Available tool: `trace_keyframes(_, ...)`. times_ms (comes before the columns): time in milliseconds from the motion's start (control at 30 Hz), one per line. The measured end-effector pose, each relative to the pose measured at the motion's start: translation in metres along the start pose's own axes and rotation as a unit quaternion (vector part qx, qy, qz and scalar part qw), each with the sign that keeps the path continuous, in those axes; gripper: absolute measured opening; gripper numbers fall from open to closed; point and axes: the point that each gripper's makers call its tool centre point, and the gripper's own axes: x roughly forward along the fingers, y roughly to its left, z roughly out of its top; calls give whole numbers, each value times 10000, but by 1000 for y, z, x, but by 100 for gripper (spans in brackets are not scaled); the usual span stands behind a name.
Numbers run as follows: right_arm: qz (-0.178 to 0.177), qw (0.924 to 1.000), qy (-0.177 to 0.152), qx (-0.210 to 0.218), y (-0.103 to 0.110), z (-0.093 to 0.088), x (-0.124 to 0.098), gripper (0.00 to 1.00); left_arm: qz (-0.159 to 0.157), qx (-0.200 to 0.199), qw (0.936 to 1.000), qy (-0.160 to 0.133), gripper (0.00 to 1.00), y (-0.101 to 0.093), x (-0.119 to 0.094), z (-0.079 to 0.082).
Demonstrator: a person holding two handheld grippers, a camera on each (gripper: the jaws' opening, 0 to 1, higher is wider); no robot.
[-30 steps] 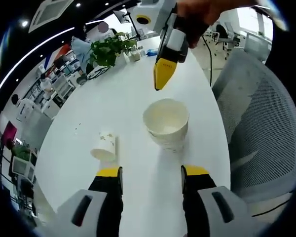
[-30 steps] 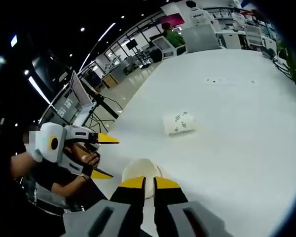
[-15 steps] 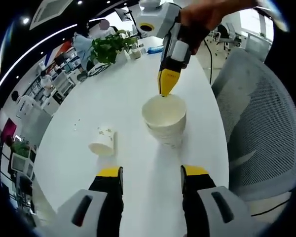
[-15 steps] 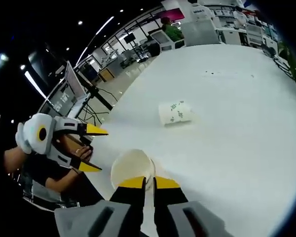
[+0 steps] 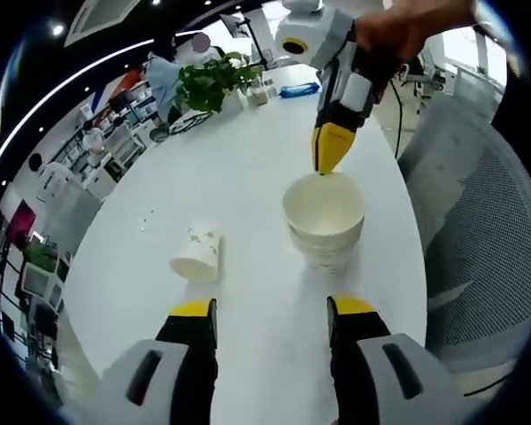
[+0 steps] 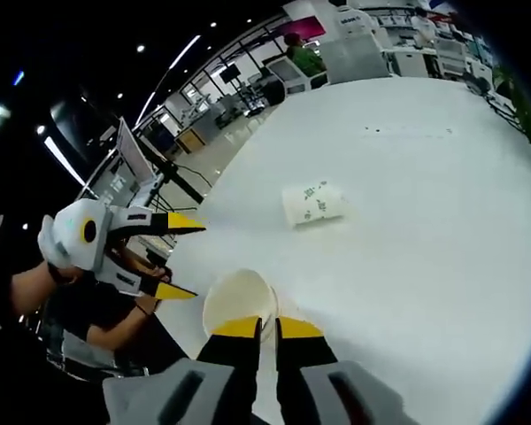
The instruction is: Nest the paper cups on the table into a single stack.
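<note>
Two places hold cups on my white worktop (image 5: pixel 248 177): an upright nested stack (image 5: pixel 324 217) near its edge by the mesh chair (image 5: pixel 478 257), and one cup (image 5: pixel 197 255) lying on its side, further in. My right tool (image 5: pixel 334 150) is pinched closed at the stack's far rim. My left tool (image 5: pixel 273 312) hangs spread wide, holding nothing.

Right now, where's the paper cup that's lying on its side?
In the left gripper view, the tipped paper cup lies on the white table, left of the upright cup stack.
</note>
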Motion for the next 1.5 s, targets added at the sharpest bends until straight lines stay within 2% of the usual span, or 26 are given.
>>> trace_keyframes(100,1,10000,-30,15,-3,1,-3,3,41,-148,9999,-33,50,8,4,0)
trace_keyframes(300,12,9999,-139,-29,0,0,-12,11,279,-200,9993,144,53,31,15,-6)
trace_keyframes(367,10,9998,-186,-86,2,0,-16,15,333,-406,9986,94,54,38,19,-5)
trace_keyframes(467,-14,9997,-197,-117,-6,-3,-16,24,430,-936,9947,-58,56,54,27,-1)
trace_keyframes(533,-26,9997,-201,-123,-9,-6,-17,28,423,-1136,9926,-74,58,65,34,-2)
trace_keyframes(600,-25,9997,-200,-103,-11,-9,-18,28,486,-1328,9899,-111,61,79,43,-3)
trace_keyframes(767,-18,9998,-210,1,-15,-20,-25,28,581,-1566,9859,-141,63,95,59,0)
trace_keyframes(1000,-131,9994,-241,196,-26,-33,-37,27,390,-1794,9829,-139,65,103,92,-6)
trace_keyframes(1067,-143,9993,-253,232,-29,-34,-39,27,367,-1790,9831,-96,65,101,92,-5)
trace_keyframes(1233,-209,9990,-239,305,-34,-42,-49,26,216,-1860,9823,-57,65,108,122,-16)
trace_keyframes(1400,-241,9990,-188,329,-38,-50,-57,25,57,-1844,9828,-12,62,108,133,-21)
trace_keyframes(1433,-261,9989,-189,344,-40,-51,-59,25,-29,-1804,9836,-3,61,101,131,-20)
trace_keyframes(1500,-284,9988,-179,357,-47,-53,-59,25,-80,-1719,9851,30,57,98,133,-20)
